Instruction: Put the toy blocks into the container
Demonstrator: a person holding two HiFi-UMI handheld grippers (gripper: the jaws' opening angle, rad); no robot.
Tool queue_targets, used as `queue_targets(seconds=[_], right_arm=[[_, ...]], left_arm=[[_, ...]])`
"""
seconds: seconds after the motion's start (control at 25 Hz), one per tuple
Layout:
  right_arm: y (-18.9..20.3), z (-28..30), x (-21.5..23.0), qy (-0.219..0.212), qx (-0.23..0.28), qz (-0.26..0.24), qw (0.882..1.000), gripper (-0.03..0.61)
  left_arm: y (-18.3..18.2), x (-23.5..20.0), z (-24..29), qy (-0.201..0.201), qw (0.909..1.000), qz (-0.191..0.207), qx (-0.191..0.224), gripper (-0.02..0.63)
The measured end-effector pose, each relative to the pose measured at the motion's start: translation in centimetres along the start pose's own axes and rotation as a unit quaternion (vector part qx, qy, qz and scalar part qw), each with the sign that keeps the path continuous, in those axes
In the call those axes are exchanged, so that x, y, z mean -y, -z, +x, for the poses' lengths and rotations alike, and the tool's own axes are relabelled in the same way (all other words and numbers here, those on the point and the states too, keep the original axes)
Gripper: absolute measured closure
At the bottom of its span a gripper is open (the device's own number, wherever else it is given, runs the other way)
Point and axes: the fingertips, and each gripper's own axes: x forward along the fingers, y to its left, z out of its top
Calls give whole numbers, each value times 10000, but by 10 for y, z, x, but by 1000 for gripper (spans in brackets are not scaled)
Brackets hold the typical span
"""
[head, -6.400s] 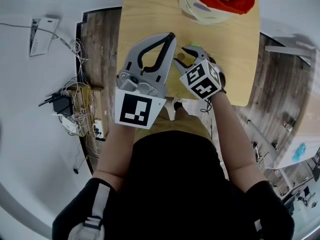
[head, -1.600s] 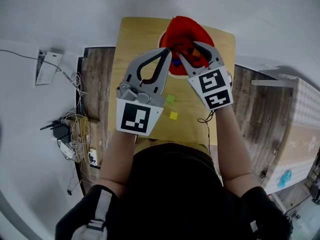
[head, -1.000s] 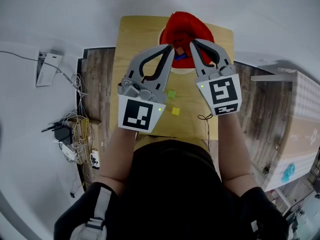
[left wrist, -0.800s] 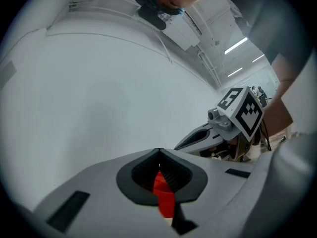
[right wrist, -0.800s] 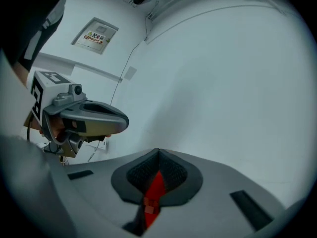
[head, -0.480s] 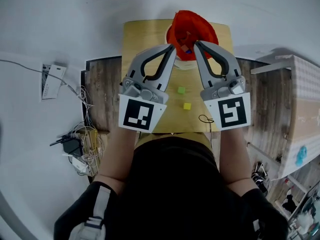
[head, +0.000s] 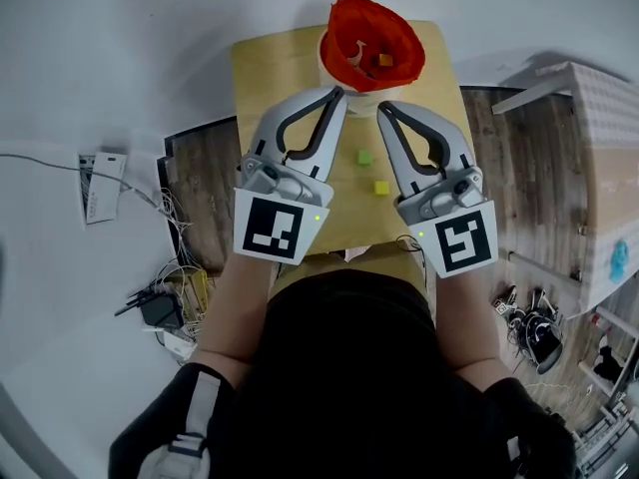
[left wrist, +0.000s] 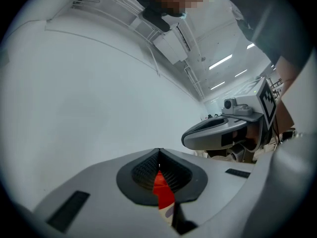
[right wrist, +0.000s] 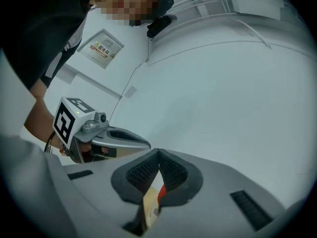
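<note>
In the head view the red-lined container (head: pixel 371 43) stands at the far end of the wooden table (head: pixel 275 68), with an orange block (head: pixel 384 60) and other pieces inside it. A green block (head: pixel 365 157) and a yellow block (head: pixel 381 188) lie on the table between the two grippers. My left gripper (head: pixel 337 92) and right gripper (head: pixel 382 108) hover side by side, tips just short of the container. Both are shut with nothing held. In the left gripper view the pads (left wrist: pixel 148 168) meet, with a sliver of the red container (left wrist: pixel 162 195) below them. The right gripper (right wrist: pixel 158 155) also shows closed pads.
Cables and a power strip (head: pixel 160 307) lie on the floor at the left, near a white tag (head: pixel 100 183). A pale box or counter (head: pixel 599 118) stands at the right, with dark gear (head: pixel 539 332) on the floor. The table's near edge is by the person's body.
Both grippers have drawn back from over the container toward the person and risen. The right one moved more. Their jaws stay shut and the two blocks on the table have not moved.
</note>
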Motion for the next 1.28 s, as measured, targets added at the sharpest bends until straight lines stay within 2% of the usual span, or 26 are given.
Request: queue_targets(seconds=[0.12, 0.36, 0.72, 0.88, 0.92, 0.96, 1.04, 1.16, 1.28], right_arm=[[2, -2, -3, 34, -68, 35, 10000, 549], [16, 0, -3, 50, -185, 139, 9997, 549], [79, -1, -8, -375, -681, 396, 9962, 548], [120, 2, -17, -711, -1161, 548, 9892, 541], [131, 2, -22, -841, -1305, 597, 9861, 513], [144, 1, -29, -1043, -1456, 653, 9817, 449], [171, -3, -49, -1653, -1808, 725, 9668, 394], [215, -12, -76, -2499, -2430, 557, 9356, 365], [250, -18, -90, -2893, -2910, 264, 9115, 357]], left_arm=[[7, 10, -3, 148, 9999, -46, -25, 604], [22, 13, 2, 165, 9997, -149, -96, 604], [66, 39, 4, 283, 9974, -426, -504, 604], [78, 39, 8, 241, 9968, -475, -604, 604], [80, 39, 9, 230, 9965, -483, -637, 604], [81, 39, 10, 216, 9964, -489, -661, 604], [82, 38, 10, 176, 9963, -499, -677, 604], [84, 35, 8, 136, 9962, -489, -713, 604], [87, 36, 4, 88, 9954, -552, -778, 604]])
